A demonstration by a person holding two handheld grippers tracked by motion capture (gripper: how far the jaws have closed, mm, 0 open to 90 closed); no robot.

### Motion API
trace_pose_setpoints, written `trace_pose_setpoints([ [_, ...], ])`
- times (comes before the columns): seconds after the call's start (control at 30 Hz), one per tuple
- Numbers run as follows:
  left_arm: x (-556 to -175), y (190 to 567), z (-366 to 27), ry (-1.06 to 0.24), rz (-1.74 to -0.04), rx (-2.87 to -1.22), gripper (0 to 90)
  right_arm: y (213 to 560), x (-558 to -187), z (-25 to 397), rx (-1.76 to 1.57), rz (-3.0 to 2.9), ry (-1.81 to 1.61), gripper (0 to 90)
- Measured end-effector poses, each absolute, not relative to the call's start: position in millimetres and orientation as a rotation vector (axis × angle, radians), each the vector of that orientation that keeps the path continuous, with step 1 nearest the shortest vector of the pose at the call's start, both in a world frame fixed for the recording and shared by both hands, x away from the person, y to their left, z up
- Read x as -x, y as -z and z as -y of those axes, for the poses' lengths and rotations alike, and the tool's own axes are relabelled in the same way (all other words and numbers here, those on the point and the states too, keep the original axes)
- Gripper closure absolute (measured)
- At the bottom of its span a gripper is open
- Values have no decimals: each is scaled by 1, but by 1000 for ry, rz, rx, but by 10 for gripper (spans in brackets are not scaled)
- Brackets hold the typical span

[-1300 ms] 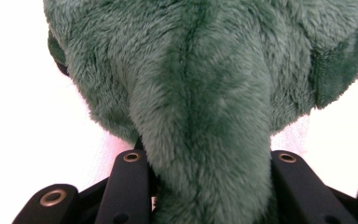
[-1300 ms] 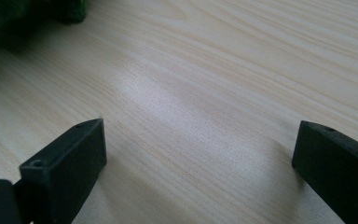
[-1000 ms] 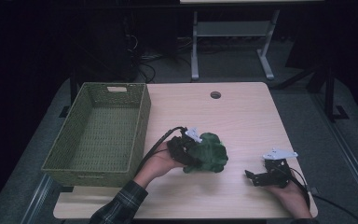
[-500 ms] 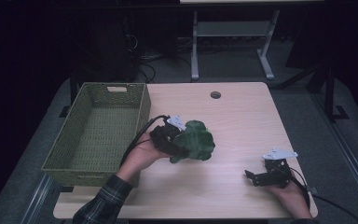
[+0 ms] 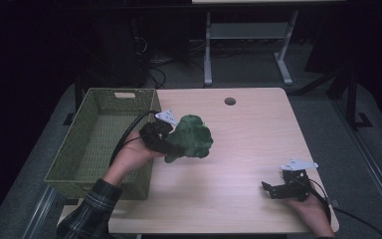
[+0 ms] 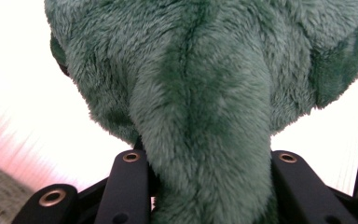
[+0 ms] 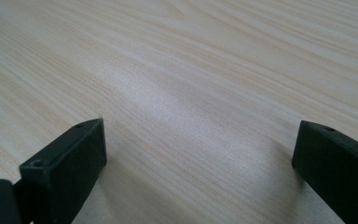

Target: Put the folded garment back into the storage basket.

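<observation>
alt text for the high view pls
A person's left gripper holds a green plush toy above a light wooden table, beside an empty green woven basket. The right gripper rests open near the table's front right corner.

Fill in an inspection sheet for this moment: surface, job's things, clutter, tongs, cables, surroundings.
Surface: pale wooden table with a round hole near its far edge.
Job's things: dark green furry plush toy, lifted off the table; green woven rectangular basket at the table's left, nothing seen inside.
Clutter: nothing seen.
Tongs: left tongs shut on the plush toy beside the basket's right wall; right tongs open, low over the table near its right front corner.
Cables: a black cable loops from the left tongs; another trails from the right tongs.
Surroundings: dark room, grey floor, pale metal stand behind the table.
</observation>
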State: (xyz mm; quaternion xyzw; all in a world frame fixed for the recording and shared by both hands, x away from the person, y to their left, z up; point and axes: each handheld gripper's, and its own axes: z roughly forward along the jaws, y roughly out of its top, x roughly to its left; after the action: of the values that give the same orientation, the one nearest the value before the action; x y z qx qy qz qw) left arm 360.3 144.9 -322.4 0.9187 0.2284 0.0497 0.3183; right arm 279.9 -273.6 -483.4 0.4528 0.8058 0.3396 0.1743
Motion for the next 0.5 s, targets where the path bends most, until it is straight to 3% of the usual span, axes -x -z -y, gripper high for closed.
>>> trace_pose_setpoints([
  [0.5,-363,304,-193,-241,-727,-2376,633,483,-278,274,-1288,-2281,-961,26],
])
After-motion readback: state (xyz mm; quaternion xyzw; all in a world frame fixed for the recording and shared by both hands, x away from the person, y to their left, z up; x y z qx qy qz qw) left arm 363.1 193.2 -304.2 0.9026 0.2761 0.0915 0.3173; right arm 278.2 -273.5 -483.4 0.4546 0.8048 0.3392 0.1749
